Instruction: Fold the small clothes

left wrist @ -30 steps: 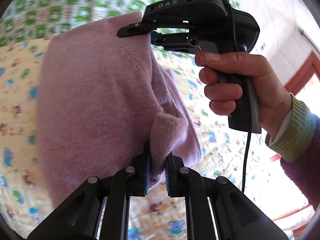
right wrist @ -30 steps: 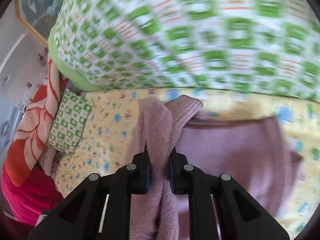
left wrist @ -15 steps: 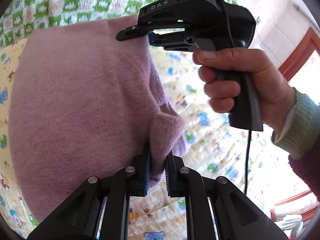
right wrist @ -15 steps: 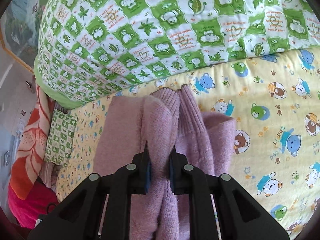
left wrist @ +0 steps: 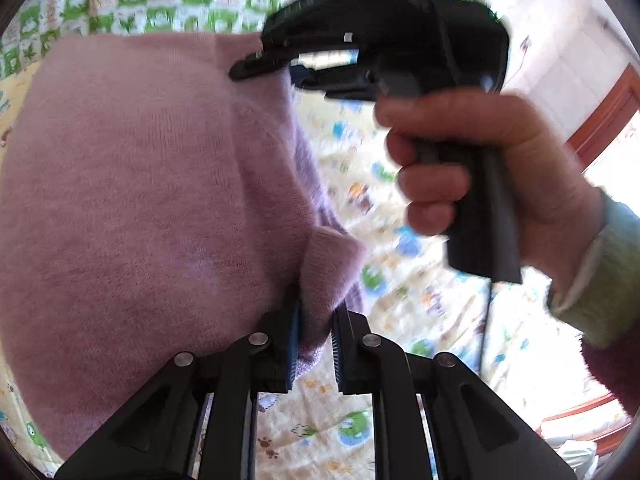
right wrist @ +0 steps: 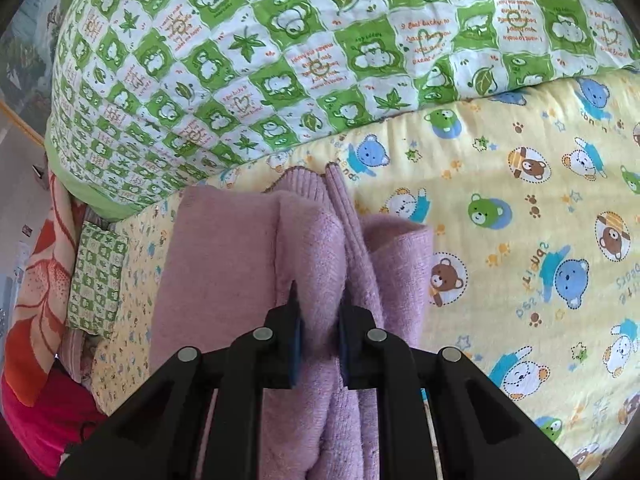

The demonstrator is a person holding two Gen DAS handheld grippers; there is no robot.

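- Left gripper (left wrist: 316, 336): its jaws, nearest the left wrist camera, are clenched on a thick fold at the edge of the pink sweater (left wrist: 132, 200).
- From that pinch the sweater spreads up and to the left, filling most of the left half of the left wrist view; the knit looks smooth and hangs in front of the bed.
- Right of the sweater, the yellow sheet (left wrist: 420, 300) with small animal prints shows behind it, blurred.
- Farther off, at the sweater's upper right edge, the right gripper (left wrist: 276, 70) is held by a hand (left wrist: 480, 172) in a pale green cuff; its fingers reach onto the cloth there.
- Right gripper (right wrist: 320, 332), in its own view: the jaws are clenched on a bunched ridge of the sweater (right wrist: 224, 264), which runs away from the camera to ribbed ends at the far side.
- The sweater here lies against the yellow sheet (right wrist: 520, 208), with bear prints to its right.
- Beyond it, a green and white checked quilt (right wrist: 280, 48) is piled across the far side of the bed.
- At far left, a small checked pillow (right wrist: 98, 280) lies beside an orange and red blanket (right wrist: 36, 292).
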